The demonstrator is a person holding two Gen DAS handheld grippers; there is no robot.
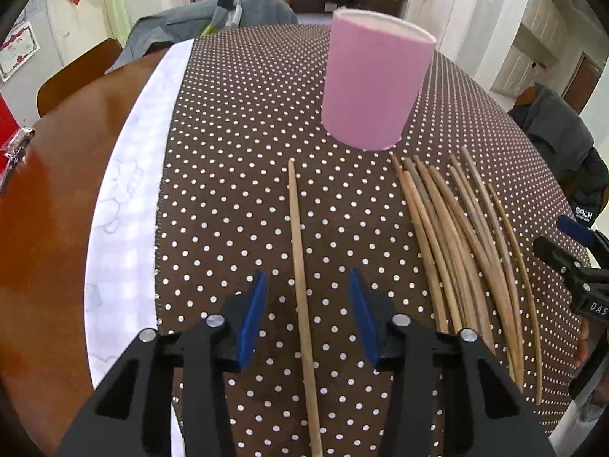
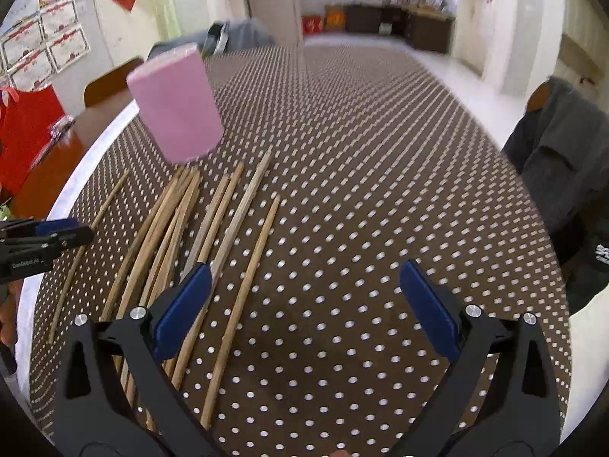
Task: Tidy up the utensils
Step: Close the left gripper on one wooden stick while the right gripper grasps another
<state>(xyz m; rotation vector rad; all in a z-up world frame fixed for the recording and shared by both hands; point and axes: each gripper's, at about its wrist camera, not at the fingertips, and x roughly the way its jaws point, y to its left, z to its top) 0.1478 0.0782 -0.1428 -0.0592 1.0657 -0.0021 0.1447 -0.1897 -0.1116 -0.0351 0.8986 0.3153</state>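
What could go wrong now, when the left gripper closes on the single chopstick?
The single chopstick lies flat between the open jaws of the left gripper, so it may roll or slip out. Once lifted, its long end could knock the pink cup over.

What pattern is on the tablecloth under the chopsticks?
Brown tablecloth with small white polka dots, sharpest in the left wrist view.
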